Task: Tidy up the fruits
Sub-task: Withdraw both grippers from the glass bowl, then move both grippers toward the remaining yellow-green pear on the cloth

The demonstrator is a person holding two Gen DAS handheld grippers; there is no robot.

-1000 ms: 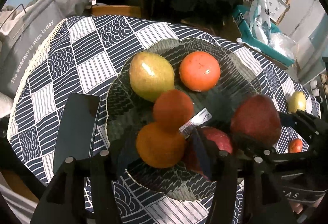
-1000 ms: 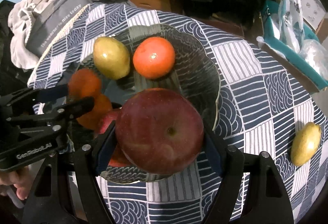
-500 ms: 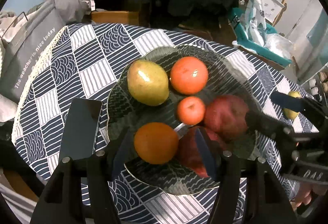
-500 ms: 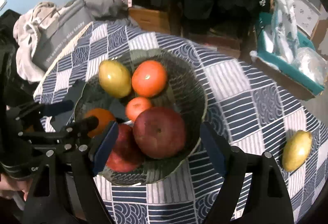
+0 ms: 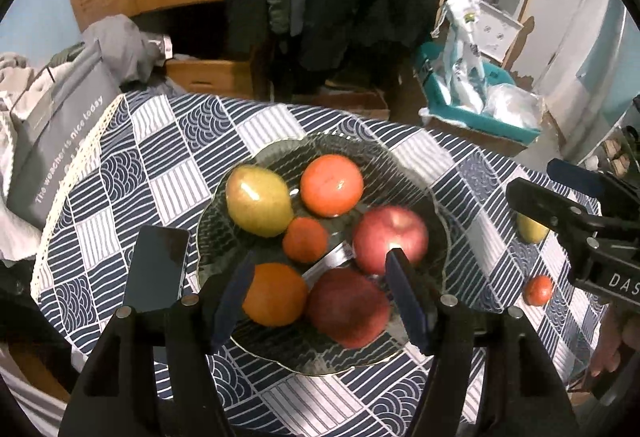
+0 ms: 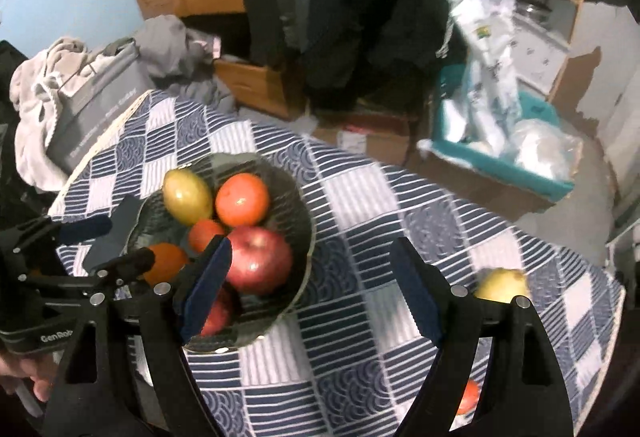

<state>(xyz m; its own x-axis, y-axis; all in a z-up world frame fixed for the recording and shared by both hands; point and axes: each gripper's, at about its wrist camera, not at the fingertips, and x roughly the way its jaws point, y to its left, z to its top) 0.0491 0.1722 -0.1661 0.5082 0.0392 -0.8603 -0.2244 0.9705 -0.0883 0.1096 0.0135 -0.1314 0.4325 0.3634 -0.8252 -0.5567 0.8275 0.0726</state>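
Checked cloth covers the counter point(image 5: 168, 173); fruit fills the bowl point(image 5: 400, 165), with a pear point(image 6: 502, 283) at 3 o'clock half hidden. Left gripper point(image 5: 320, 299) jaws have just been opening, empty; right gripper point(image 6: 310, 287) jaws apart, empty

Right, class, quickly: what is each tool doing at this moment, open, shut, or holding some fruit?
Left tool: open, jaws just widening, holding nothing.
Right tool: open, holding nothing, the red apple in the bowl.
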